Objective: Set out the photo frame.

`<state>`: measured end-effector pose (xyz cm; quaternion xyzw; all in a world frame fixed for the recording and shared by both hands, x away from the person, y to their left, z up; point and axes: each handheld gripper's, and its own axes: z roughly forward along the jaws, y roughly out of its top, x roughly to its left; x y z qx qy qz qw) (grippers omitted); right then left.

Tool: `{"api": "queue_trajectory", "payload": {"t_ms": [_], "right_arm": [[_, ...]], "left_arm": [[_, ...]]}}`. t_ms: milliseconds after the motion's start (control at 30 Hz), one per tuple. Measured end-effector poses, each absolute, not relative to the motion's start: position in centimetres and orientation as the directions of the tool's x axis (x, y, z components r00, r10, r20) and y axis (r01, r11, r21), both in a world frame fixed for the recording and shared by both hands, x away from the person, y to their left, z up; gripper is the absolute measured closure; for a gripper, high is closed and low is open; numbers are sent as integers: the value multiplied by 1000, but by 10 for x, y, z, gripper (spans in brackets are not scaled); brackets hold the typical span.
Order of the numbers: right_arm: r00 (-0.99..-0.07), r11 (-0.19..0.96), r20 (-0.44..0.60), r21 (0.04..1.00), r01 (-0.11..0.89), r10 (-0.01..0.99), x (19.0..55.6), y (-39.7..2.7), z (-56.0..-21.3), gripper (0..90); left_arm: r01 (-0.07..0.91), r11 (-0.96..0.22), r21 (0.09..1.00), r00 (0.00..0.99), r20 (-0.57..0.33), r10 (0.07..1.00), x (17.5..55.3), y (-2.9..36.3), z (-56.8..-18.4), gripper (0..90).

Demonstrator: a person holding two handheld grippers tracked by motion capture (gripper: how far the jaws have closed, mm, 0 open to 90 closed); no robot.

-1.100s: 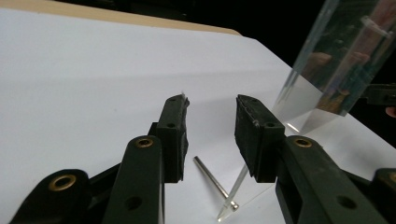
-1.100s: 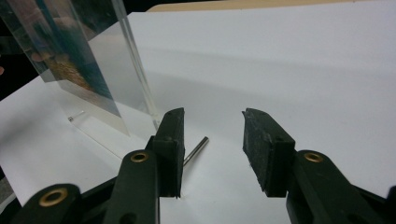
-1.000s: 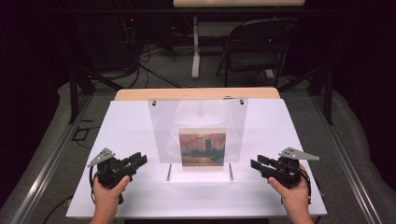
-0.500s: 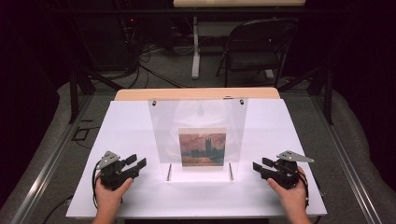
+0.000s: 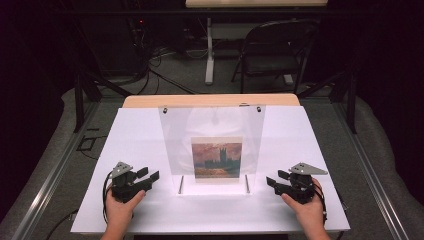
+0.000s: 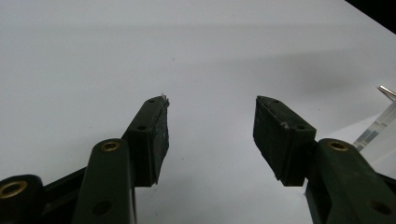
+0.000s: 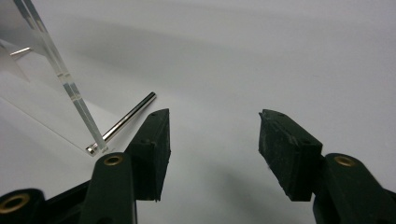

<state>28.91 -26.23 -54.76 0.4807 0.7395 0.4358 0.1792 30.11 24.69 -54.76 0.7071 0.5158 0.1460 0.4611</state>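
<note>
White table [image 5: 150,130], dark room: clear acrylic frame [image 5: 212,135] upright at centre, holding a painted print [image 5: 217,159].
We see the left gripper [image 5: 147,176] left of the frame and the right gripper [image 5: 274,181] right of it, jaws just opened, nothing between them; metal pins [image 5: 181,184] at its base.

Acrylic stand [image 6: 379,125] and steel pin [image 6: 387,92], both cropped at right edge

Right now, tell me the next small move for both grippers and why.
Probably bring both grippers inward to the clear acrylic picture frame's side edges. The left gripper and right gripper flank it with jaws that have just been opening, nothing between them, and white table separates each from the frame.
</note>
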Motion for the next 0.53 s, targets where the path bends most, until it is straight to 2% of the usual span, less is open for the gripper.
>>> {"api": "queue_trajectory", "payload": {"t_ms": [267, 533], "right_arm": [[-482, 222, 87, 807, 547, 872, 287, -258, -547, 427], [-463, 174, 122, 820, 545, 878, 285, -265, -547, 424]], "left_arm": [[599, -38, 800, 418, -273, 866, 303, 246, -548, 445], [609, -28, 793, 418, -290, 861, 307, 243, -549, 444]]}}
